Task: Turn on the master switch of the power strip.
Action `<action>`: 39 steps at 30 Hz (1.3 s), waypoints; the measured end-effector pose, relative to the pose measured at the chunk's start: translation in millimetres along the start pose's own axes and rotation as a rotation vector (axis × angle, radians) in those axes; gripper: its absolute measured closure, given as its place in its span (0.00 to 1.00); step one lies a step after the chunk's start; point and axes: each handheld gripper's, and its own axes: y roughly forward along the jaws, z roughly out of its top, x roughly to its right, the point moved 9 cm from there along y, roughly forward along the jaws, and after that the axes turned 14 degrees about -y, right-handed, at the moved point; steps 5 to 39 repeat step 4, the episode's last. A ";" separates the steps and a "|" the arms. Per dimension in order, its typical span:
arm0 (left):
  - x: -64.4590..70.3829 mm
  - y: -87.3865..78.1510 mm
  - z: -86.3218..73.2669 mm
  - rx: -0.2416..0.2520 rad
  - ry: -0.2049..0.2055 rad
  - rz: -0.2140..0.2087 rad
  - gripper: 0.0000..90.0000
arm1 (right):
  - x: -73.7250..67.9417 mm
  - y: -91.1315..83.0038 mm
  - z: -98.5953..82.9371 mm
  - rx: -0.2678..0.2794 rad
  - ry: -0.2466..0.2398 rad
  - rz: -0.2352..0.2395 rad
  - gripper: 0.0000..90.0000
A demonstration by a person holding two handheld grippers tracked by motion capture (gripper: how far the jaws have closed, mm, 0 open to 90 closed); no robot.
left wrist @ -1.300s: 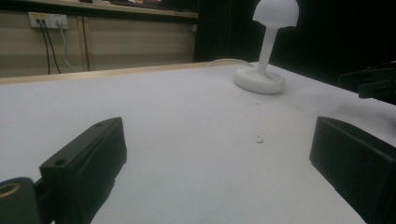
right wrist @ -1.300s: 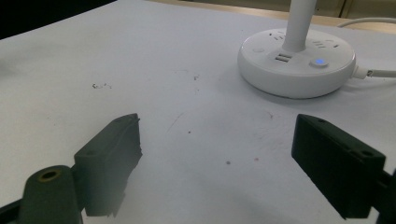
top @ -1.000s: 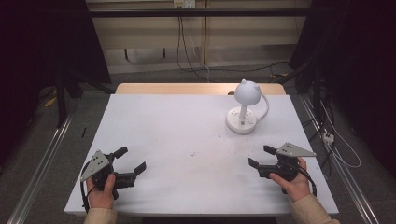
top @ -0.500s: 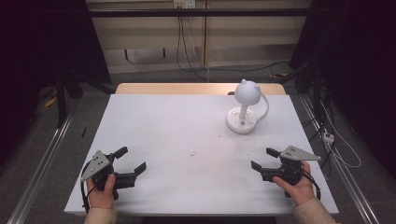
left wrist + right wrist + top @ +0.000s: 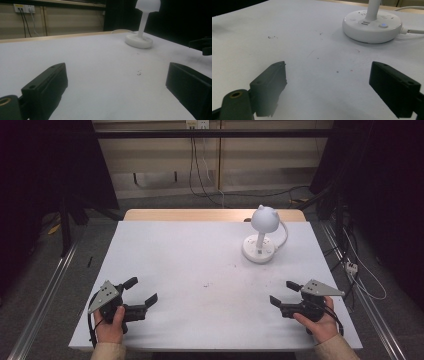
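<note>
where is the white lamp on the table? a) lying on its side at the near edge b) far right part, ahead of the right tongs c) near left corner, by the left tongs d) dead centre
b: in the high view the lamp stands upright on its round base in the far right part of the table, ahead of the right tongs, which are open and hold nothing.

Left claw (image 5: 139, 290): held in the left hand (image 5: 111, 326) low over the near-left part of the worktop (image 5: 190, 260), jaws spread wide, pointing forward and toward the middle. Nothing between them. Right claw (image 5: 284, 292): held in the right hand (image 5: 320, 322) at the near-right, jaws likewise wide apart and empty, aimed inward to the left. Both forearms enter from the near edge.
</note>
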 end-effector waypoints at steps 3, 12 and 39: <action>-0.2 1.7 0.4 -0.006 0.000 0.003 0.04 | 0.7 0.1 0.3 0.002 0.001 -0.003 0.14; -0.2 1.7 0.4 -0.006 0.000 0.003 0.04 | 1.1 -0.2 0.3 0.003 0.002 -0.004 0.14; -0.2 1.7 0.4 -0.006 0.000 0.003 0.04 | 1.1 -0.2 0.3 0.003 0.002 -0.004 0.14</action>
